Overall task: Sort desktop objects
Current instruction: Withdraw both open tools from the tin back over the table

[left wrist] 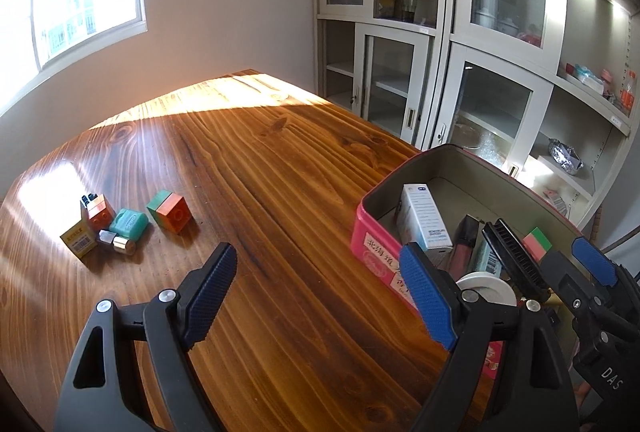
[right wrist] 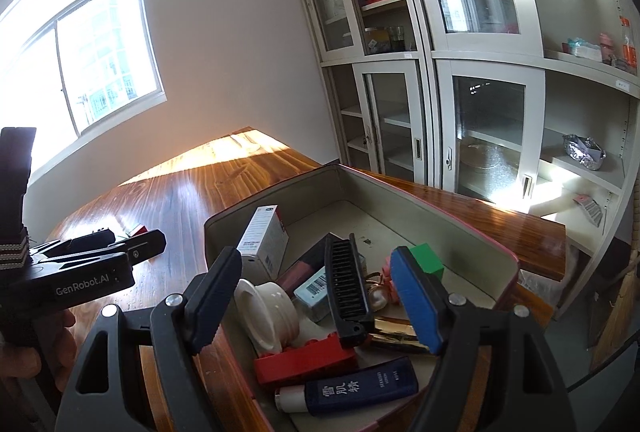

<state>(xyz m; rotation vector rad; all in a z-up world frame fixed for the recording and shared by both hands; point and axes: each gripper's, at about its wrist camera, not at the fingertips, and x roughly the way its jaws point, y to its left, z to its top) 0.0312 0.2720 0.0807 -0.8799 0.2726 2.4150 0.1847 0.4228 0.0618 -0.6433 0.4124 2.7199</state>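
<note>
On the wooden table (left wrist: 304, 200), a pink tin box (left wrist: 374, 232) is sitting near the right edge, already holding most of the clutter: a white carton (right wrist: 262, 236), a black comb (right wrist: 346, 292), a green block (right wrist: 428, 260), a red brick (right wrist: 308, 356), a dark tube (right wrist: 360, 390) and a white jar lid (right wrist: 266, 312). A small cluster is still lying out toward the left: a yellow box (left wrist: 78, 238), a teal case (left wrist: 129, 224), a silver cylinder (left wrist: 118, 242) and two orange-and-green blocks (left wrist: 170, 210). So the sorting is looking well advanced, with that handful left, I'd judge.

The left gripper (left wrist: 324, 296) is hanging released over bare wood, nothing between its jaws. The right gripper (right wrist: 320, 300) is poised over the box's contents with jaws apart, gripping nothing.

The stretch between cluster and box is lying open for travel. The box's tall walls are the thing to clear, and the table's right edge and the cabinets (left wrist: 460, 32) are sitting close behind it.
</note>
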